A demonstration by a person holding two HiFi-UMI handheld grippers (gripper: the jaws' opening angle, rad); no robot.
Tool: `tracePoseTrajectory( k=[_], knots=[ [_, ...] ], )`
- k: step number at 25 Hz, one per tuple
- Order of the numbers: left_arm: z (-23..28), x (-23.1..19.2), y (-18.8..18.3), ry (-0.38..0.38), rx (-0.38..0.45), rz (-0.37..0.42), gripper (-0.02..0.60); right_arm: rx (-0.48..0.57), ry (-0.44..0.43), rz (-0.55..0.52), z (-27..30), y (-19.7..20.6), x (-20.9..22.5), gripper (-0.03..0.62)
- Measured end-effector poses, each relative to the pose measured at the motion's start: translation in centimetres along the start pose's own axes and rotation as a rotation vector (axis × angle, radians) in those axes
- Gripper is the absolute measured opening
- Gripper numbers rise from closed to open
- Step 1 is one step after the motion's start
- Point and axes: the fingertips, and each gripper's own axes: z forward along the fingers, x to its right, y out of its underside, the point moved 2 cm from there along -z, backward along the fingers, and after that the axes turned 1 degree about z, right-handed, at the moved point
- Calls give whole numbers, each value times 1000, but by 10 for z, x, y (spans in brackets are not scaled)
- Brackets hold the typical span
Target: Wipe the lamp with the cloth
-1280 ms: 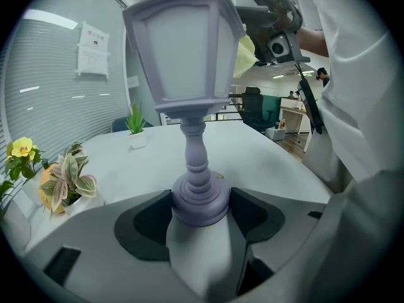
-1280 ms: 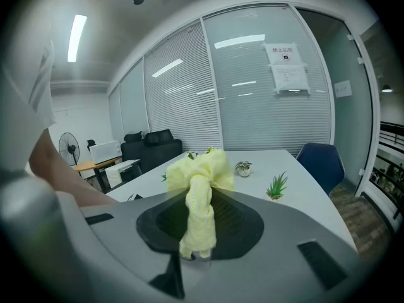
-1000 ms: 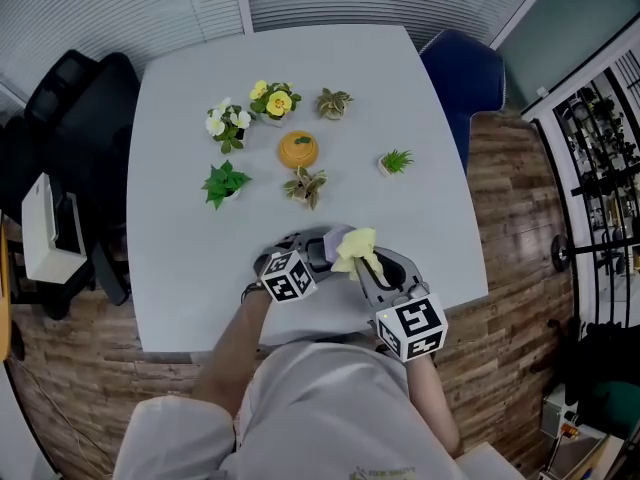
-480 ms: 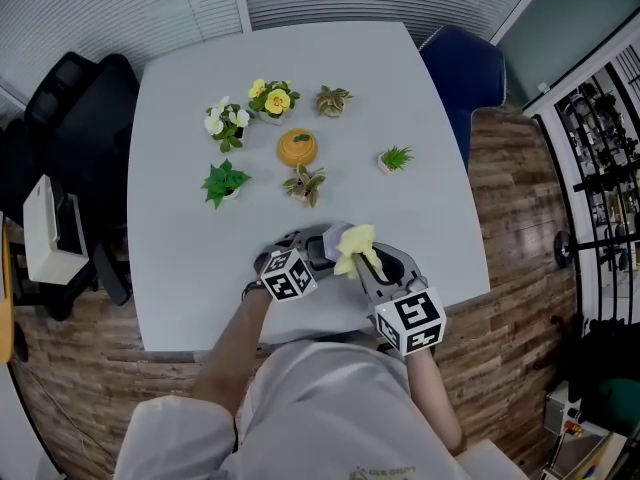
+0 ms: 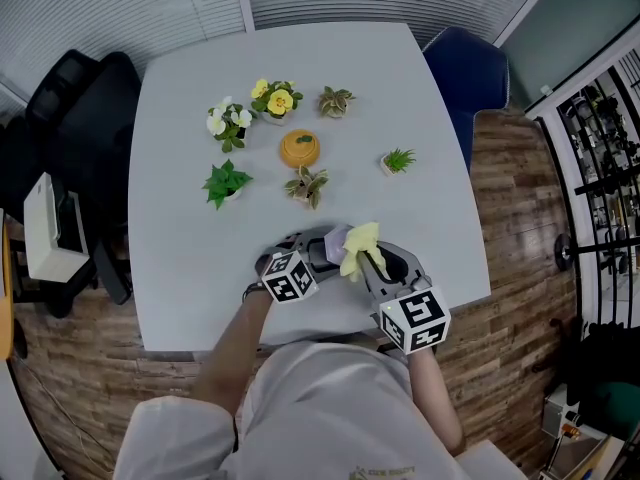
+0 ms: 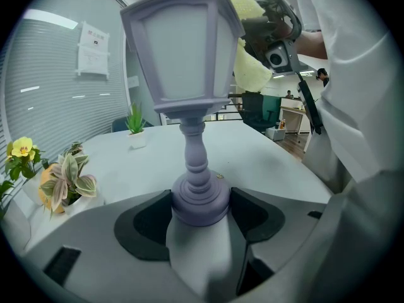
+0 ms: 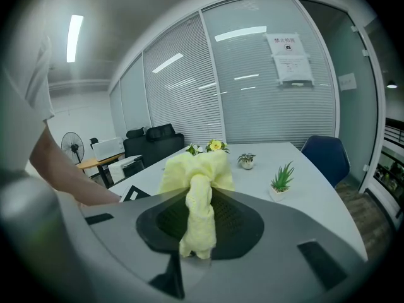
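Note:
A lavender lantern-shaped lamp (image 6: 183, 49) stands upright on the white table (image 5: 190, 258). My left gripper (image 6: 201, 208) is shut on its round base, one jaw on each side. In the head view the lamp (image 5: 328, 240) sits near the table's front edge, between my two grippers. A yellow cloth (image 7: 197, 169) is bunched in my right gripper (image 7: 201, 227), which is shut on it. In the left gripper view the cloth (image 6: 252, 65) lies against the upper right of the lamp's head, with the right gripper (image 6: 278, 36) behind it. Seen from above, the cloth (image 5: 362, 246) covers part of the lamp.
Several small potted plants stand in the middle of the table: yellow flowers (image 5: 272, 99), white flowers (image 5: 228, 123), a green plant (image 5: 226, 182), an orange pot (image 5: 298, 149), a grassy tuft (image 5: 398, 160). A blue chair (image 5: 465, 78) is at the right, a black chair (image 5: 85, 118) at the left.
The right gripper with the cloth has shifted very slightly to the right beside the lamp. The left gripper and the lamp have stayed put.

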Motion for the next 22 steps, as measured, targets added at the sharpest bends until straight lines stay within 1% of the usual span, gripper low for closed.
tracePoseTrajectory(
  k=[11, 22],
  knots=[
    [1, -1, 0, 2, -2, -2, 303, -8, 25, 28, 8, 0, 16, 74],
    [0, -1, 0, 2, -1, -2, 302, -17, 19, 33, 19, -6, 25, 74]
  ],
)
